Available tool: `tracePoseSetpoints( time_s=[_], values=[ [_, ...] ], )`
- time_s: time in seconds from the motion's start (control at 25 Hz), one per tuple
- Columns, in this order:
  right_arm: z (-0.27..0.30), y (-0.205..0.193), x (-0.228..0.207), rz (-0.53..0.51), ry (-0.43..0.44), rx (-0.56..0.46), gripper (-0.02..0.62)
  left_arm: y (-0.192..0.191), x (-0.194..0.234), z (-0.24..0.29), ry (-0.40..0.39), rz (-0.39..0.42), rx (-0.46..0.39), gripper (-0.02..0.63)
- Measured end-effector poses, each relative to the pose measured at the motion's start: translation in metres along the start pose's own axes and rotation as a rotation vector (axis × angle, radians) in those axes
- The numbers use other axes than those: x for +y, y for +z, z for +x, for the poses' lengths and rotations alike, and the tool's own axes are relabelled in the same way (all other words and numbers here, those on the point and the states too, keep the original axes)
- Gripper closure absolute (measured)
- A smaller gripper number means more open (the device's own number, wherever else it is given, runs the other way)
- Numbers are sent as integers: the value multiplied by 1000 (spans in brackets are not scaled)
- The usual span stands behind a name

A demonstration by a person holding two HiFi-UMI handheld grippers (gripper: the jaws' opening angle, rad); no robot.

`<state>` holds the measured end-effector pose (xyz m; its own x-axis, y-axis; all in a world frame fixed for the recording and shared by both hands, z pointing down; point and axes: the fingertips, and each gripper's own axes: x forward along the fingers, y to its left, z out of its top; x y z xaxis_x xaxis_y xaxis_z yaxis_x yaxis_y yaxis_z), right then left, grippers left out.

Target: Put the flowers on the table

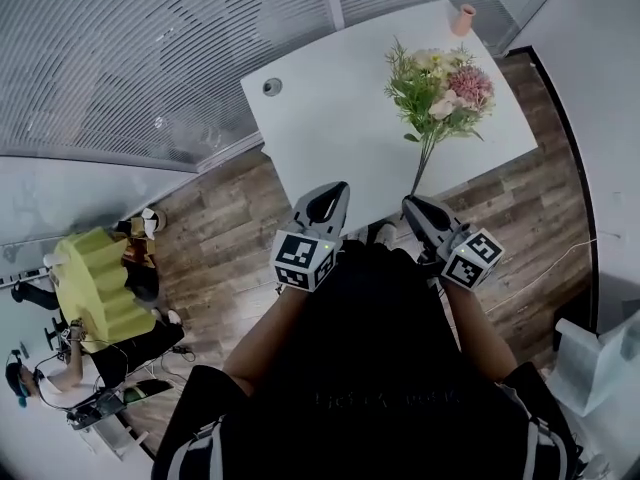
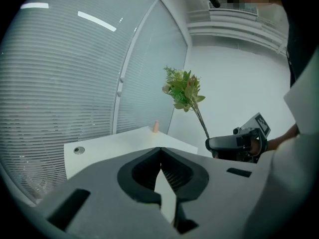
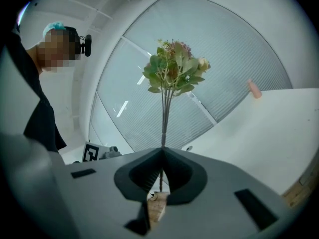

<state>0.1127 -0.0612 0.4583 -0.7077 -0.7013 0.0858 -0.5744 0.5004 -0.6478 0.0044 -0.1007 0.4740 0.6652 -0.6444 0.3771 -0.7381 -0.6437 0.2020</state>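
A bunch of flowers with green leaves and pink and cream blooms stands upright over the white table. Its thin stems run down into my right gripper, which is shut on them near the table's front edge. In the right gripper view the flowers rise straight up from the closed jaws, stems pinched at the tips. My left gripper is shut with nothing in it, beside the right one at the table's near edge. The left gripper view shows the flowers and the right gripper to its right.
A small pink vase stands at the table's far right corner. A round grommet sits near the far left corner. Slatted blinds lie behind the table. Wooden floor surrounds it; a yellow object is at left.
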Motion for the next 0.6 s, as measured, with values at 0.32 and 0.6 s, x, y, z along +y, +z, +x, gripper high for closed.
tracePoseSetpoints(
  time_s=[0.32,0.6],
  values=[
    [31,-31,-34,36,-37,100,563,-28,27,15,19,-37,51,588],
    [43,-68,-56,70,-79,184,562,-35,24,29,-24,-58,25,588]
  ],
)
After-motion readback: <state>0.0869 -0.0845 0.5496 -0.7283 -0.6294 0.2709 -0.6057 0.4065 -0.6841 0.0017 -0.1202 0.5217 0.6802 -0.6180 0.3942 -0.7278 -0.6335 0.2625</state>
